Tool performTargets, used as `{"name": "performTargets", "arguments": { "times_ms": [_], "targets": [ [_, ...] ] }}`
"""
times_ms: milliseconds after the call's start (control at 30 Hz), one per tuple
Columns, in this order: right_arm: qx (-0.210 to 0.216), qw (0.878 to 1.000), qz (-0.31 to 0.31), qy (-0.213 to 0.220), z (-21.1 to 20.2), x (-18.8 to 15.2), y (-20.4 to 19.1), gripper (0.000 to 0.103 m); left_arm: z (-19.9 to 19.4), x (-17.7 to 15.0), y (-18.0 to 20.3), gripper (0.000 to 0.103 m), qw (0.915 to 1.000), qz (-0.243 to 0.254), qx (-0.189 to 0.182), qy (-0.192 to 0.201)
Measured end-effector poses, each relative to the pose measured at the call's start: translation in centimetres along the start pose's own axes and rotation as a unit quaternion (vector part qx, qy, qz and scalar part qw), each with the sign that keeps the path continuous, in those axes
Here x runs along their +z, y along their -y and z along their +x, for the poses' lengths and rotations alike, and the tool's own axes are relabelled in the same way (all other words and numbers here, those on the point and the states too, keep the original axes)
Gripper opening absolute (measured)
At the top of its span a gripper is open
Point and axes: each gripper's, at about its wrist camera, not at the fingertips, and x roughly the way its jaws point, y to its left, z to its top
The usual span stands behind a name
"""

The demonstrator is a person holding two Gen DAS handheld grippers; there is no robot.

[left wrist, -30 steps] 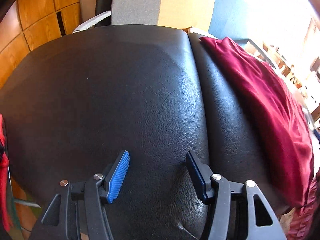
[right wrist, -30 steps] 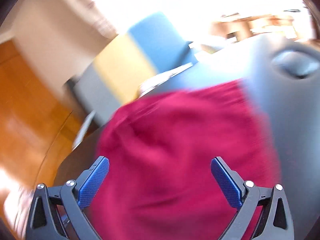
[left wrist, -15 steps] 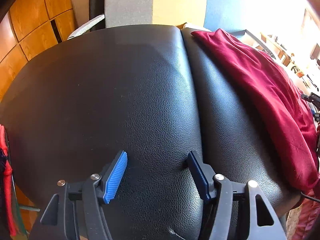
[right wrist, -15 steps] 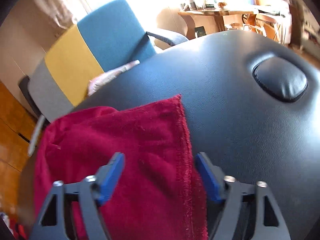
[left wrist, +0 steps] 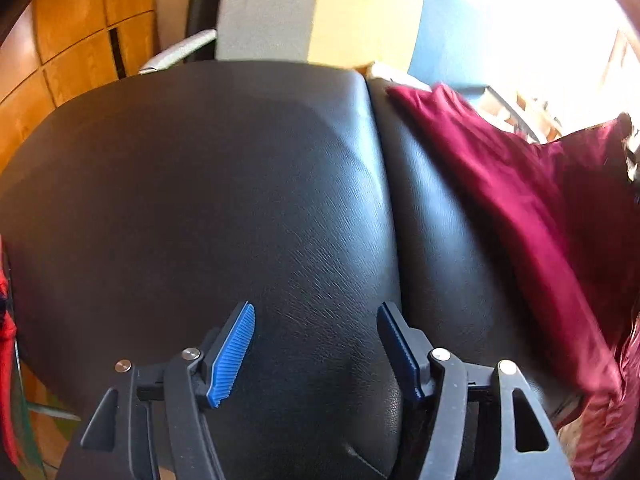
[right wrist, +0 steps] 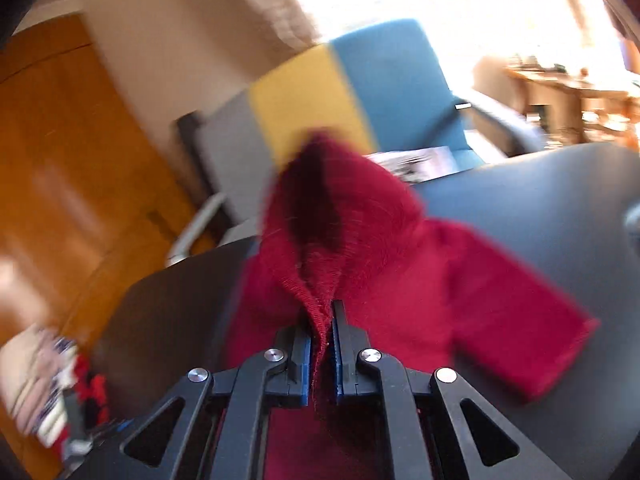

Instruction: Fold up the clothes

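The right gripper (right wrist: 322, 336) has just been closing and now its fingers pinch the hem of the dark red garment (right wrist: 400, 264), probably to lift it for a fold. The rest drapes over the black padded tabletop (left wrist: 240, 200). The left gripper (left wrist: 316, 344) hangs spread, empty, garment well off to its right.

Both wrist views look down close over the black padded table (left wrist: 248, 200), sharing the striped chair (right wrist: 320, 92) beyond
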Motion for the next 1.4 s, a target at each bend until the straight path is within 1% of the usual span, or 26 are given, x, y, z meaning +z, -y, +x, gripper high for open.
{"name": "performTargets", "arguments": {
  "times_ms": [67,133,200,300,333,367,400,433,467,500,567,633,733,767,833,900,933,1067,1133,1167,1200,1233,1267,1300,1367,1400],
  "targets": [
    [0.076,0.997,-0.014,-0.033,2.2,-3.0,-5.3,0.009,-1.5,0.5,-0.7,0.065,0.9997,-0.006,-0.006,0.022],
    [0.128,0.989,-0.02,-0.069,4.3,-5.8,-9.1,0.009,-3.1,1.1,-1.5,0.065,0.9988,-0.017,-0.023,0.039],
    [0.171,0.979,-0.037,-0.109,6.4,-8.9,-13.4,0.009,-4.4,1.7,-2.3,0.065,0.9971,-0.032,-0.045,0.051],
    [0.197,0.966,-0.059,-0.158,8.5,-12.3,-16.7,0.009,-6.1,2.6,-3.3,0.065,0.9934,-0.052,-0.074,0.07],
    [0.203,0.961,-0.072,-0.174,8.6,-13.3,-17.6,0.01,-6.3,3.1,-3.4,0.065,0.9924,-0.052,-0.083,0.073],
    [0.208,0.956,-0.085,-0.191,8.7,-14.3,-18.5,0.015,-6.3,3.5,-3.2,0.065,0.9919,-0.05,-0.091,0.074],
    [0.209,0.952,-0.092,-0.202,8.6,-15.2,-18.7,0.017,-6.2,3.8,-3.0,0.065,0.9917,-0.045,-0.095,0.074],
    [0.209,0.949,-0.099,-0.213,8.4,-16.0,-18.8,0.025,-6.0,4.2,-2.7,0.065,0.9919,-0.039,-0.096,0.073],
    [0.212,0.948,-0.1,-0.215,8.0,-16.2,-18.7,0.028,-5.7,4.5,-2.3,0.065,0.9924,-0.029,-0.095,0.072],
    [0.214,0.947,-0.1,-0.217,7.4,-16.5,-18.5,0.034,-5.3,4.8,-1.8,0.065,0.993,-0.017,-0.093,0.071],
    [0.222,0.946,-0.094,-0.214,6.1,-16.4,-17.4,0.046,-4.6,5.3,-0.8,0.065,0.9939,0.01,-0.089,0.065],
    [0.222,0.95,-0.081,-0.203,4.4,-16.1,-15.5,0.05,-3.7,5.8,0.1,0.065,0.9934,0.043,-0.091,0.057],
    [0.193,0.965,-0.06,-0.169,1.2,-15.5,-12.4,0.051,-2.0,6.4,1.1,0.065,0.9923,0.078,-0.087,0.042],
    [0.18,0.969,-0.052,-0.159,1.2,-14.0,-10.8,0.051,-1.4,6.6,1.3,0.065,0.9916,0.083,-0.093,0.035],
    [0.142,0.98,-0.037,-0.135,-0.5,-13.3,-8.0,0.051,-0.4,6.8,1.9,0.065,0.9893,0.095,-0.108,0.023],
    [0.111,0.986,-0.016,-0.12,-1.6,-12.5,-5.5,0.051,0.9,7.1,2.9,0.065,0.9871,0.111,-0.115,0.012],
    [0.096,0.989,-0.004,-0.115,-2.4,-11.0,-4.3,0.051,1.5,7.2,3.5,0.065,0.9857,0.12,-0.119,0.006],
    [0.056,0.993,0.039,-0.096,-3.8,-9.4,0.3,0.051,4.2,7.8,5.8,0.065,0.9791,0.144,-0.142,-0.026],
    [0.04,0.993,0.061,-0.093,-4.0,-9.2,2.2,0.051,5.7,8.0,7.1,0.064,0.9768,0.154,-0.141,-0.046],
    [0.032,0.992,0.075,-0.093,-3.6,-9.4,2.7,0.051,6.3,7.9,7.7,0.061,0.9753,0.161,-0.141,-0.056],
    [0.028,0.992,0.088,-0.091,-3.3,-9.4,3.5,0.051,6.9,7.7,8.4,0.044,0.9734,0.167,-0.142,-0.066],
    [0.024,0.991,0.101,-0.088,-2.9,-9.4,4.4,0.051,7.3,7.6,8.9,0.022,0.9717,0.17,-0.148,-0.072],
    [0.021,0.99,0.114,-0.086,-2.5,-9.4,5.2,0.048,7.3,7.6,9.2,0.018,0.9701,0.169,-0.159,-0.072],
    [0.017,0.988,0.127,-0.083,-2.1,-9.4,6.0,0.044,7.3,7.7,9.5,0.017,0.9695,0.171,-0.161,-0.071],
    [0.02,0.988,0.136,-0.074,-1.9,-9.4,6.5,0.04,7.0,8.1,10.2,0.013,0.9709,0.185,-0.139,-0.061],
    [0.02,0.988,0.138,-0.071,-2.0,-9.3,6.6,0.039,6.7,8.4,10.2,0.011,0.9725,0.186,-0.13,-0.054]
  ]
}}
